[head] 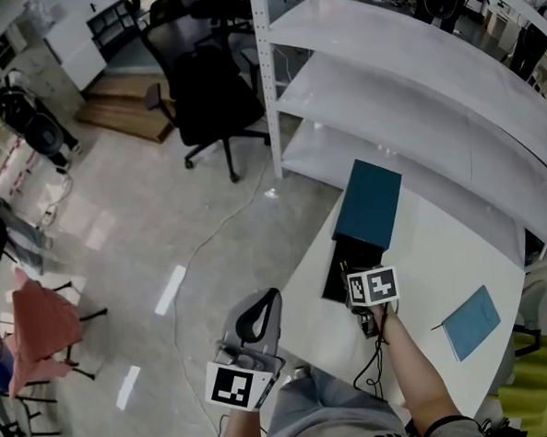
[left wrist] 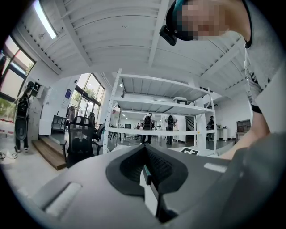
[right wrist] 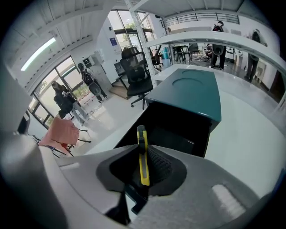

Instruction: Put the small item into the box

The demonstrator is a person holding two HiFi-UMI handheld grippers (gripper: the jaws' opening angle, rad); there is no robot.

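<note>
An open box (head: 348, 266) with a black inside and a raised teal lid (head: 368, 203) stands near the left edge of the white table (head: 442, 249). My right gripper (head: 362, 300) hovers right at the box's near side, shut on a yellow utility knife (right wrist: 142, 161) that pokes up between the jaws. In the right gripper view the box (right wrist: 174, 125) opens just ahead of that gripper (right wrist: 142, 150), with its lid (right wrist: 192, 91) behind. My left gripper (head: 263, 304) hangs off the table's left side, over the floor. Its jaws (left wrist: 145, 154) meet with nothing between them.
A flat teal booklet (head: 470, 322) lies on the table's right part. White shelving (head: 413, 84) runs behind the table. A black office chair (head: 205, 88) stands on the floor beyond, and a chair draped in red cloth (head: 40, 333) stands far left. A cable (head: 210, 240) trails across the floor.
</note>
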